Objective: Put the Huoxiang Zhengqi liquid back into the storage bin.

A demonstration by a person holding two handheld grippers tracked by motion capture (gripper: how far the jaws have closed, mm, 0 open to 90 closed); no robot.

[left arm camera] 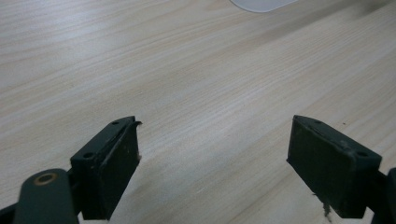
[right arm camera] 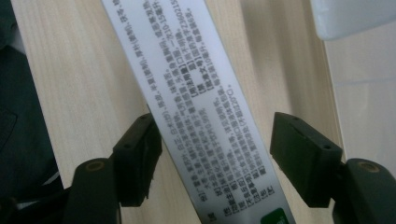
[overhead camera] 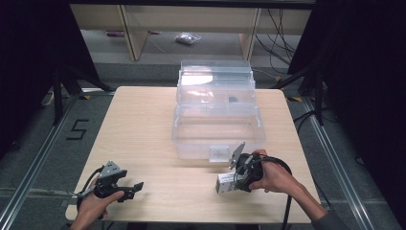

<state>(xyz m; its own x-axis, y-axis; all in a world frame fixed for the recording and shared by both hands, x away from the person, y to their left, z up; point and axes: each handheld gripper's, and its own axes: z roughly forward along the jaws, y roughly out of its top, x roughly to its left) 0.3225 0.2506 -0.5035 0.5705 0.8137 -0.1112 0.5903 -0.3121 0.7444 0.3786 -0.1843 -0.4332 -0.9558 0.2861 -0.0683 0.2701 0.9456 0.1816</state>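
A small white box (overhead camera: 223, 183) printed with black text lies on the wooden table (overhead camera: 143, 129) near its front right. In the right gripper view the box (right arm camera: 187, 84) runs diagonally between the jaws. My right gripper (overhead camera: 234, 181) (right arm camera: 217, 135) is open around it: one jaw is against the box's edge, and the other stands apart with bare wood showing in the gap. My left gripper (overhead camera: 136, 187) (left arm camera: 215, 140) rests low over the table at the front left, open, with nothing but wood between its jaws.
A large clear plastic container (overhead camera: 215, 139) with its lid raised stands at the table's middle back, just beyond the right gripper; its corner (right arm camera: 355, 18) shows close by. Dark curtains and metal stands flank the table. Shelving and cables lie behind it.
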